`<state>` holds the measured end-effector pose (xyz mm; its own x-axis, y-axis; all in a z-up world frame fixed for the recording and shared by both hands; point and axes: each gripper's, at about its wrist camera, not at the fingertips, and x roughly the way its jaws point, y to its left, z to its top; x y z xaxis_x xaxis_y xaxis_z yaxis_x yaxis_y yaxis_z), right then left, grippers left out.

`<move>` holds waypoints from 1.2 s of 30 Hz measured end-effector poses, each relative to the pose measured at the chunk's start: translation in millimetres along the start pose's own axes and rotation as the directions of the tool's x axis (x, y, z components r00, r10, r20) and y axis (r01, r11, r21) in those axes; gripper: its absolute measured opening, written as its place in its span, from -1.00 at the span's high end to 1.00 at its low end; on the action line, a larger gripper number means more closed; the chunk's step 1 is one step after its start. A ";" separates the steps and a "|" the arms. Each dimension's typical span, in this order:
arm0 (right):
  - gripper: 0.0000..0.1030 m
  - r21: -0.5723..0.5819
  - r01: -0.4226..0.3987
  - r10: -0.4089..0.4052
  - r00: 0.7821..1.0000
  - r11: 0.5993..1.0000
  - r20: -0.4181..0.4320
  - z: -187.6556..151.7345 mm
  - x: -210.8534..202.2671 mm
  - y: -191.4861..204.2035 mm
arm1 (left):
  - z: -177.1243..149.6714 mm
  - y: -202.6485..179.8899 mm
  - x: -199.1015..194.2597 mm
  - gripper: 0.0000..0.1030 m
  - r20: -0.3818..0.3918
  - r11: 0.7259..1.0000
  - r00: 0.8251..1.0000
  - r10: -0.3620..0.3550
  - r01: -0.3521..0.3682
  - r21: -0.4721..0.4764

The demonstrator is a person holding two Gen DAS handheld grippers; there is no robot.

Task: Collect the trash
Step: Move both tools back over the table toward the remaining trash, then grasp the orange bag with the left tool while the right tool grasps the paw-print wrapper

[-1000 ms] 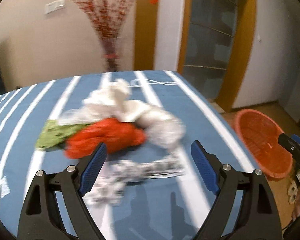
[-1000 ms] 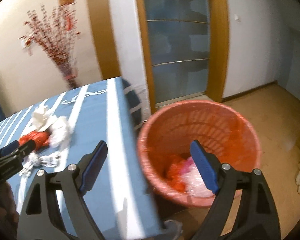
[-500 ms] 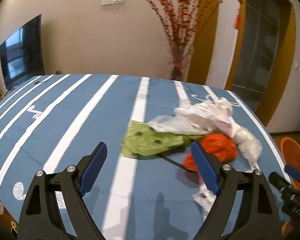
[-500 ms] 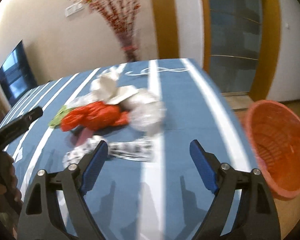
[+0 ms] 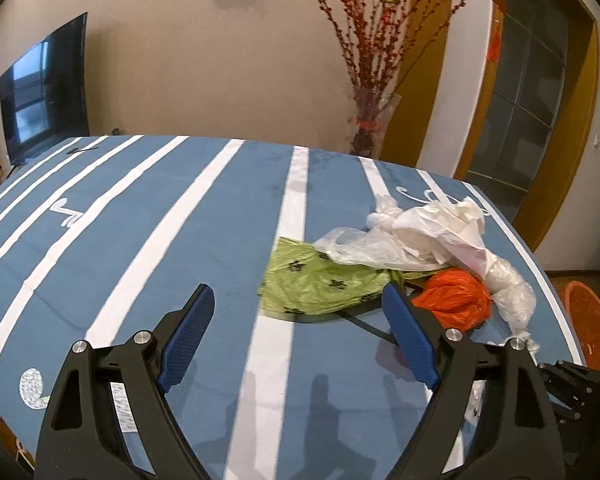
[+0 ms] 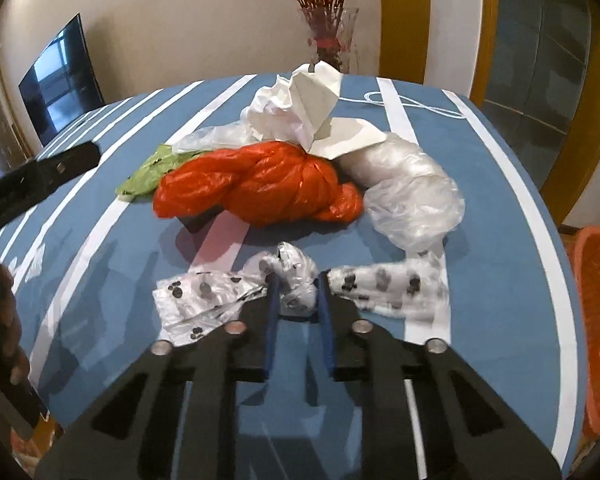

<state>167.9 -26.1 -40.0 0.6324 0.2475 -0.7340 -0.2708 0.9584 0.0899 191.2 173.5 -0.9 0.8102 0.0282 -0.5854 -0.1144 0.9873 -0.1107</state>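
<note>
On the striped blue tablecloth [image 6: 500, 184], right gripper [image 6: 296, 292] was pinched nearly closed on the spotted white bag [image 6: 296, 280], gripping its bunched middle; both ends lay flat on the cloth. Left gripper [image 5: 296, 332] hung wide apart, holding nothing, just short of the green bag [image 5: 320, 280]. Behind the spotted bag sat the rest of the pile: orange bag [image 6: 260, 184], clear bag [image 6: 412, 192], white bag [image 6: 300, 108], all touching. Orange bin [image 6: 598, 320] stood on the floor off the table's right edge. Vase of red branches [image 5: 370, 124] and a TV [image 5: 44, 88] were by the far wall.
</note>
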 end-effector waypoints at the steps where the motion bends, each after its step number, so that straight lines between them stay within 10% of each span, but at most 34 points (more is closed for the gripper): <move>1: 0.73 -0.002 0.003 -0.003 1.000 1.000 0.003 -2.3 -2.5 -1.9 | 0.2 -3.3 0.5 -0.64 -0.001 1.000 1.000 -0.006 0.006 0.005; 26: 0.75 0.242 0.163 -0.180 0.982 0.957 0.051 -43.9 -60.7 -130.6 | -3.6 -126.6 67.7 -0.64 -0.210 0.963 0.968 -0.136 0.179 0.204; 36: 0.75 0.255 0.165 -0.183 0.982 0.953 0.048 -44.6 -60.1 -134.2 | -6.0 -128.4 72.7 -0.11 -0.260 0.958 0.948 -0.185 0.232 0.166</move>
<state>133.8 -175.9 -38.0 0.7057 0.0741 -0.7046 0.0315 0.9902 0.1357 261.3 47.8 -34.1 0.6396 -0.1963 -0.7432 0.1742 0.9787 -0.1085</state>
